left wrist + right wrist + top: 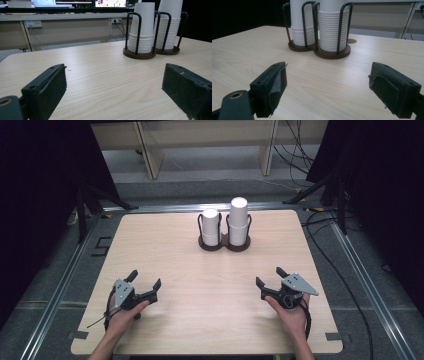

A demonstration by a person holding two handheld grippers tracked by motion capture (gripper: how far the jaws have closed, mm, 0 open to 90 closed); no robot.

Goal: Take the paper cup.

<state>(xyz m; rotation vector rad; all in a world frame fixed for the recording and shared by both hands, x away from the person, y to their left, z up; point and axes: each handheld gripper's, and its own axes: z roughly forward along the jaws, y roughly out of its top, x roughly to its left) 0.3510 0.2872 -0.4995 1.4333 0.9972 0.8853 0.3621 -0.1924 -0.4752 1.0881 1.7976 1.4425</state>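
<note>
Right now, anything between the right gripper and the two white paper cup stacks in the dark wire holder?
Nothing: bare light wood table from right gripper to cup stacks, per right gripper view.

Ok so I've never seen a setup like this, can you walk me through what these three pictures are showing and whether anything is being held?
A person sits at a wooden table with a hand-held two-jaw tool in each hand: the left gripper and the right gripper. One picture looks down from above. The other two come from cameras riding on each gripper, looking out between its black jaws. At the far side stands a dark wire holder with two stacks of white paper cups: a shorter stack and a taller stack. Both grippers are open and hold nothing.
</note>
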